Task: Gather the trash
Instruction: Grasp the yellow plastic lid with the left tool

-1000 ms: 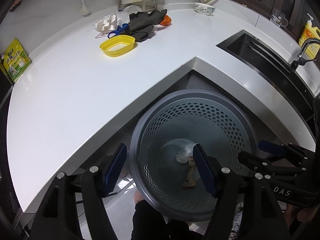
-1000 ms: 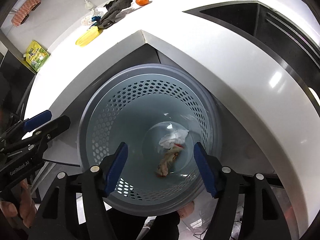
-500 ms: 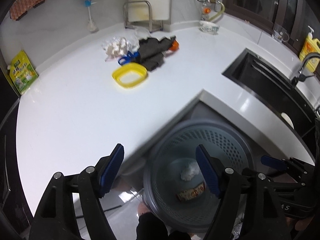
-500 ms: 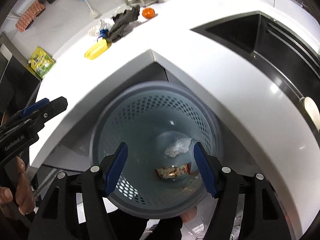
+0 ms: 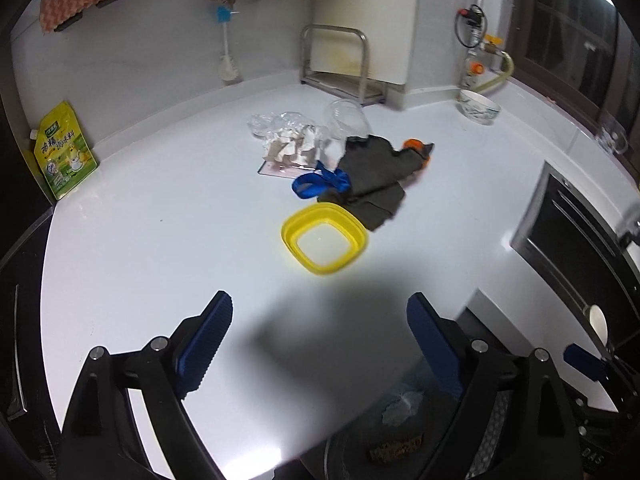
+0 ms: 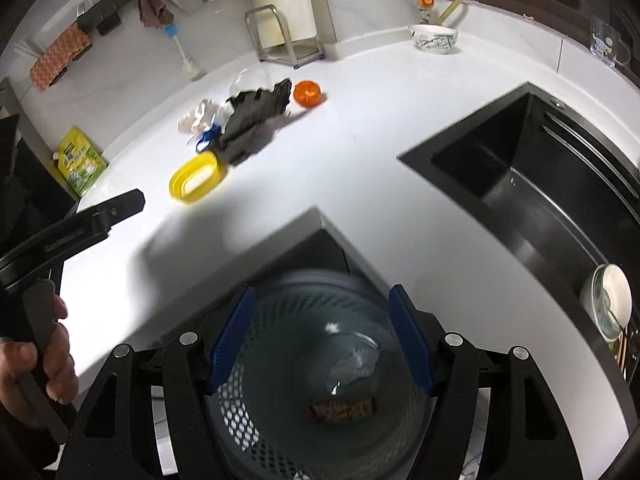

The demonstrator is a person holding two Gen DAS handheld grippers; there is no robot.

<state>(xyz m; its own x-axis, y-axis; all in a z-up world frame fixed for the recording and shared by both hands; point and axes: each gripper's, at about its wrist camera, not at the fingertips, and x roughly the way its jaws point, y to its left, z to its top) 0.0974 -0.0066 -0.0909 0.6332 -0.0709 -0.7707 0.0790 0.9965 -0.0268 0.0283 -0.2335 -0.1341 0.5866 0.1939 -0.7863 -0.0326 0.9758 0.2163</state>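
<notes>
Trash collected so far, a crumpled white tissue (image 6: 358, 362) and brown wrapper (image 6: 344, 408), lies in the grey perforated bin (image 6: 256, 412) below my empty, parted right gripper (image 6: 320, 340); my left gripper (image 5: 320, 340), jaws just widened and empty, faces the crumpled plastic (image 5: 288, 138) left on the white table (image 5: 160, 248).

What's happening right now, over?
Both grippers, left and right, open, empty. Bin holds tissue and wrapper. More litter on counter, path clear.

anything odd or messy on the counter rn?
Yes: a dark cloth lies crumpled mid-counter, draped over blue scissors, with crumpled plastic wrap and an orange half beside it. Nothing looks spilled or broken.
</notes>
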